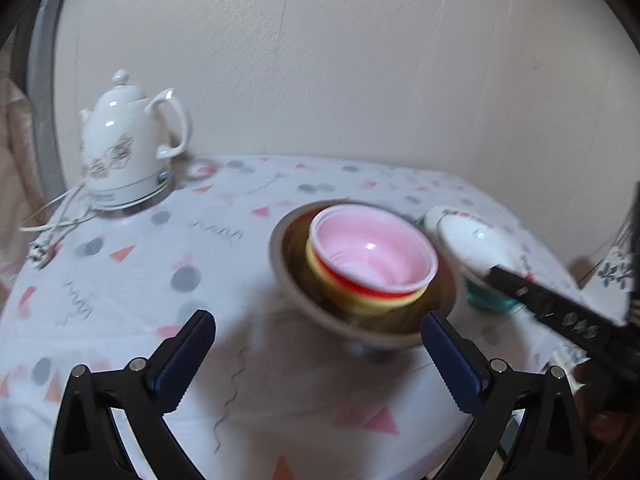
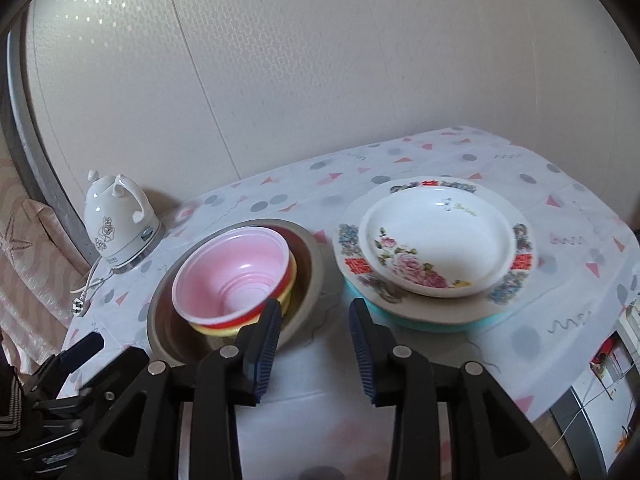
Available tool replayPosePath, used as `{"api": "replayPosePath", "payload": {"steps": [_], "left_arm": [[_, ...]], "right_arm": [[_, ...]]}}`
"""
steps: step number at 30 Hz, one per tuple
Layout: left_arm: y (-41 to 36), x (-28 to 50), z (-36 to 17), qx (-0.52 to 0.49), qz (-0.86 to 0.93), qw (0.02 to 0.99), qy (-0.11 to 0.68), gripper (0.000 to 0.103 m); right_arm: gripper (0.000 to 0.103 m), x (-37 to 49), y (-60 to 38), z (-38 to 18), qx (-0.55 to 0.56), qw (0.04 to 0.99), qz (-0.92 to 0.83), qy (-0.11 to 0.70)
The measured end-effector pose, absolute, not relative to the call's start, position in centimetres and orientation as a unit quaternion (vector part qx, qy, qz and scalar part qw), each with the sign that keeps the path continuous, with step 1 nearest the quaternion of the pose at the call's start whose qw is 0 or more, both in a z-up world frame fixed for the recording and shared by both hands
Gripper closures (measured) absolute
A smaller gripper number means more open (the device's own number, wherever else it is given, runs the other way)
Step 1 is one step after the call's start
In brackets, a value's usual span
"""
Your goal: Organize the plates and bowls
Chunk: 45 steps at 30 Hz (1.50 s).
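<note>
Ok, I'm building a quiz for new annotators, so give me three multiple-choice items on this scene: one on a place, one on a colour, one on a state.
1. Where does the pink bowl sit?
A. Nested on other bowls inside the grey bowl
B. On the flowered plate
C. Beside the kettle

2. What colour is the lowest dish under the plate stack?
A. Red
B. Teal
C. Black

3. How does the right hand-held gripper stand?
A. Shut on the pink bowl
B. Shut on a plate
C. Open, holding nothing

Answers:
1. A: the pink bowl tops a red and a yellow bowl, all within the grey one.
2. B: a teal edge shows beneath the flowered plate.
3. C: its jaws stand apart with only tablecloth between them.
</note>
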<state>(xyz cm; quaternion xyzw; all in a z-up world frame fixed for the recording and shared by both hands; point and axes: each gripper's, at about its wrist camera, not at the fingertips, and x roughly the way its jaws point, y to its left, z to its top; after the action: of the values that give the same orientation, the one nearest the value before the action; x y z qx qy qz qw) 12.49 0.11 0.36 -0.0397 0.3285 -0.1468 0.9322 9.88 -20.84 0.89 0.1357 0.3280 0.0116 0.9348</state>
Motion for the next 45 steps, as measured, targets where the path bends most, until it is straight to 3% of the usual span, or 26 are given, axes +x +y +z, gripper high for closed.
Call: {"api": "replayPosePath", "payload": {"steps": [6,11,16,45], "left_arm": [[0.3,10.3,-0.1,-0.029,-0.113,0.945,0.306,0.0],[0.5,9.5,-0.8,-0.046,-0.124,0.933,0.336,0.0],[0.3,8.4,-1.3,-0.042,-0.1,0.93,0.351,0.0],[-1.4,4.7,-2.0,0.004,-0.055,0.942,0.332,0.0]], "right_arm": [[0.061,7.4,-21.1,0.9,0.113,0.945,-0.002,0.308],[0.058,5.7,-20.8,0.3,0.097,0.948,-0.005,0.302],[0.043,3.9,-20.9,-0.4,0.096,0.953,-0.015,0.288],[0.041,0.2,-21.5,-1.8,0.089,0.958,-0.062,0.266]]}}
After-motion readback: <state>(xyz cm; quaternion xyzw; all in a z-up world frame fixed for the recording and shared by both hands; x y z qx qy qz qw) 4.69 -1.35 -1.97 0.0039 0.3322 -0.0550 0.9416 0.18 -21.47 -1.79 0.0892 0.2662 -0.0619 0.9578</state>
